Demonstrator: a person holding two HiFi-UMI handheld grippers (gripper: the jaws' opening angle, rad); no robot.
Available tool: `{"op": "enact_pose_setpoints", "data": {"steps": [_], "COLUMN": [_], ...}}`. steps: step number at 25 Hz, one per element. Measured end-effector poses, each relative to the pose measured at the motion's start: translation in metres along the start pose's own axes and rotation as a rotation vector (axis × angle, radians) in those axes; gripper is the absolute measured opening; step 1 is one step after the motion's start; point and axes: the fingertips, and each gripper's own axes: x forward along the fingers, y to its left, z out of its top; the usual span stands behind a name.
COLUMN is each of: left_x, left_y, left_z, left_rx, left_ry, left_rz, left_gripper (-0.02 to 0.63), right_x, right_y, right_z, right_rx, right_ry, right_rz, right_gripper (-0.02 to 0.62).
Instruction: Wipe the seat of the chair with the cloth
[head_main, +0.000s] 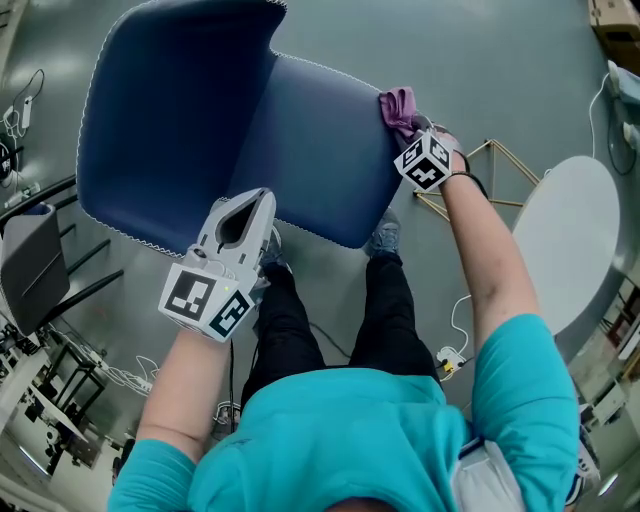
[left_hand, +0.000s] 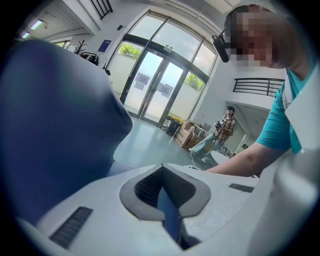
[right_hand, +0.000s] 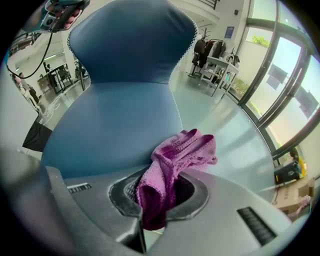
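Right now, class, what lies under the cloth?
Around the cloth, held in the right gripper, the seat shows; the patch directly beneath is covered, so contact cannot be told.

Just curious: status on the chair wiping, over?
Right tongs shut on cloth, at right edge of seat. Left tongs shut, empty, over its front. Seat bare.
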Motion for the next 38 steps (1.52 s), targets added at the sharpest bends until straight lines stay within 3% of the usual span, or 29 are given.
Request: {"op": "enact_pose_setpoints", "data": {"steps": [8, 15, 19, 22, 24, 26, 31, 38], "left_x": [-0.007, -0.018, -0.029, -0.045, -0.056, -0.068, -0.097, -0.127], "left_y": [-0.010, -0.014, -0.008, -0.002, 0.001, 0.004, 0.020, 0.049], "left_z": [0.003, 0.009, 0.016, 0.020, 0.023, 0.023, 0.016, 0.008], "left_rx": [0.013, 0.006, 0.001, -0.008, -0.014, -0.022, -0.038, -0.050], "left_ry": [-0.009, -0.032, -0.054, -0.072, -0.088, -0.104, -0.123, -0.137], "left_rz": [-0.011, -0.003, 0.002, 0.005, 0.011, 0.019, 0.028, 0.027], "left_gripper": [0.003, 0.003, 0.003, 0.003, 0.003, 0.003, 0.003, 0.003], "right_x": [-0.008, -0.022, -0.034, -0.054, -0.069, -0.080, -0.069, 0.007], "right_y": [-0.004, -0.004, -0.007, -0.014, -0.017, -0.009, 0.042, 0.108], "right_z": [-0.018, -0.056, -0.058, -0.030, 0.000, 0.042, 0.169, 0.281], "right_rx": [0.092, 0.201, 0.426, 0.672, 0.745, 0.713, 0.478, 0.281], "right_ry": [0.006, 0.080, 0.074, -0.059, -0.160, -0.253, -0.394, -0.376], "right_rz": [-0.029, -0.063, -0.078, -0.097, -0.106, -0.090, 0.007, 0.091], "right_gripper": [0.049, 0.051, 0.051, 0.051, 0.051, 0.051, 0.051, 0.051]}}
